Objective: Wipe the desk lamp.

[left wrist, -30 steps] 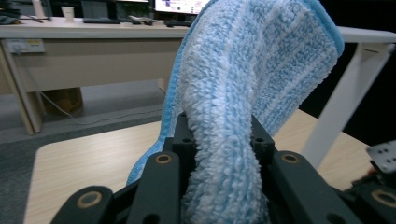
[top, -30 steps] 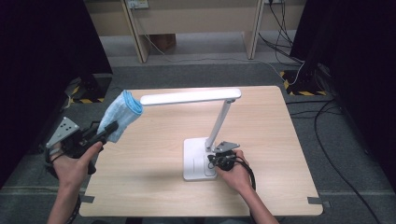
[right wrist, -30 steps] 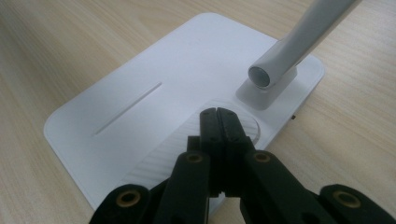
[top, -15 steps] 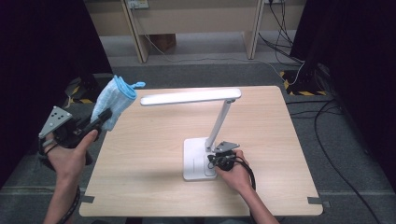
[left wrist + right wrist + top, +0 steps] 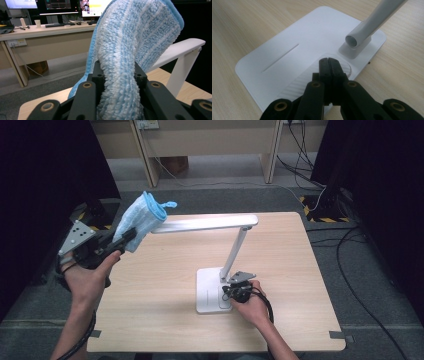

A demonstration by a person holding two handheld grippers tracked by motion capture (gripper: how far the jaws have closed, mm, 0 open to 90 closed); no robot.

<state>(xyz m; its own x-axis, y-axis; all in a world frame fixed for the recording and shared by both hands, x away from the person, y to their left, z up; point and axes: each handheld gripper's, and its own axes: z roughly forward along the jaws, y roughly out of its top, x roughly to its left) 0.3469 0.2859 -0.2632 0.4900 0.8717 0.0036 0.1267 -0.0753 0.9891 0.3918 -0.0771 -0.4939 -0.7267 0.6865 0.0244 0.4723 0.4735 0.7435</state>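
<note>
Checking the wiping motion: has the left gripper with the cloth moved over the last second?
Yes. The left gripper carried the blue cloth up-screen, now overlapping the lamp head's left end.

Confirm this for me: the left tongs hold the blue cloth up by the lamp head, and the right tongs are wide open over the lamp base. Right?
Not quite. The right tongs are shut, jaws pressed together with the tips on the white lamp base, as the right gripper view shows. The rest stands: the left tongs hold the blue cloth up by the lamp head.
</note>
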